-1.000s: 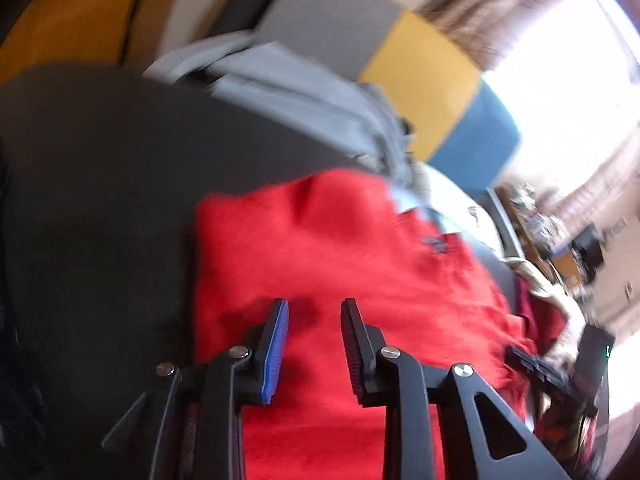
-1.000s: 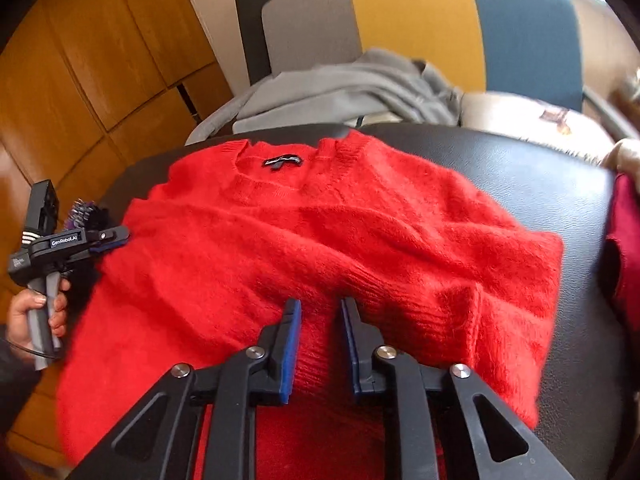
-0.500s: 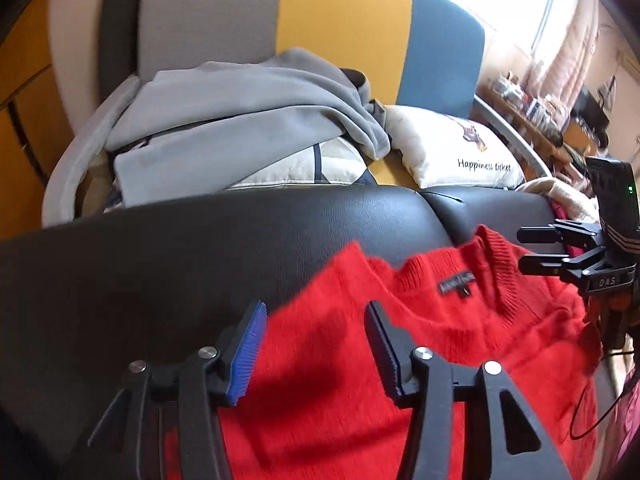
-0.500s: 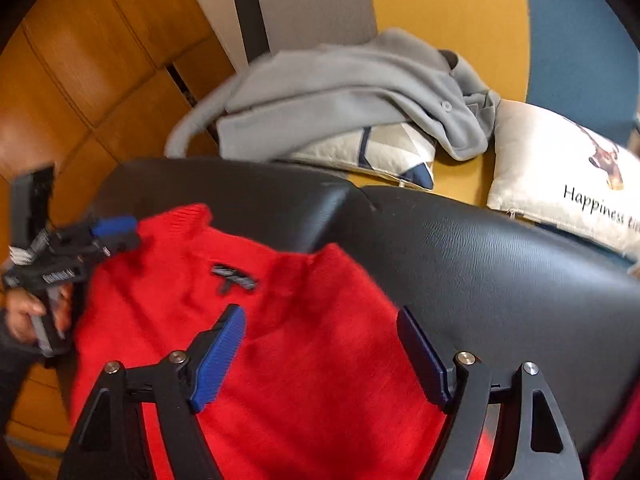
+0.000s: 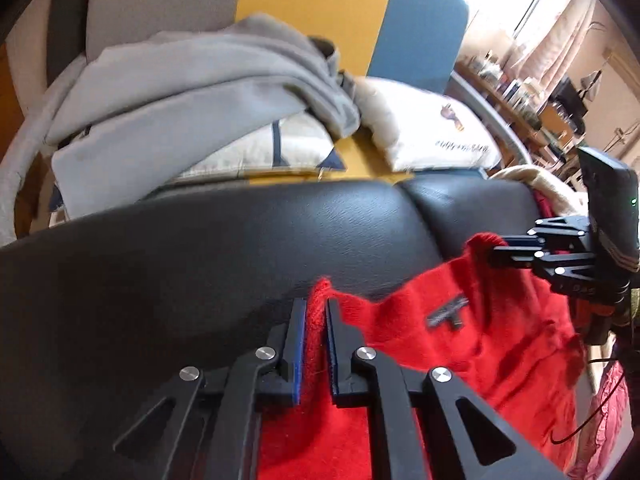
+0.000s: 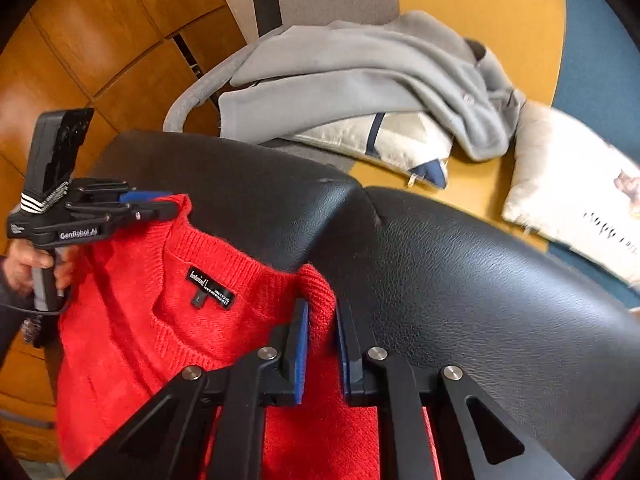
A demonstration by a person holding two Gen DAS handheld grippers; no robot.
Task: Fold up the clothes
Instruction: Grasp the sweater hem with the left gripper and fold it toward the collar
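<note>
**Both shoulders pinched, collar stretched between my two hands**

The red sweater (image 6: pixel 132 320) lies on the black leather seat (image 6: pixel 460 280) with its neckline toward the seat's far edge and its body running back under my grippers toward me. The line that matters now is the one across the shoulders: it runs straight from my left gripper (image 5: pixel 316 312) to my right gripper (image 6: pixel 322 312), with the collar and its black label (image 6: pixel 210 288) sagging between them. Neither hand is nearer than the other; each sits at its own shoulder corner, on either side of the neck opening.

My left gripper has come down narrow, and a ridge of red knit stands up between its blue-faced pads, so I read that as a firm pinch on the left shoulder. My right gripper's jaws are closing, and the ribbed shoulder edge is already caught between them, pressed on both sides. From the left camera I can see the right gripper (image 5: pixel 520 252) biting the far corner; from the right camera the left gripper (image 6: pixel 156 206) does the same.

I judge the next move depends on lifting both corners evenly, or the collar will skew. Beyond the seat, the grey garment (image 6: pixel 360 72) and the white cushion (image 6: pixel 568 184) sit well apart from my work
</note>
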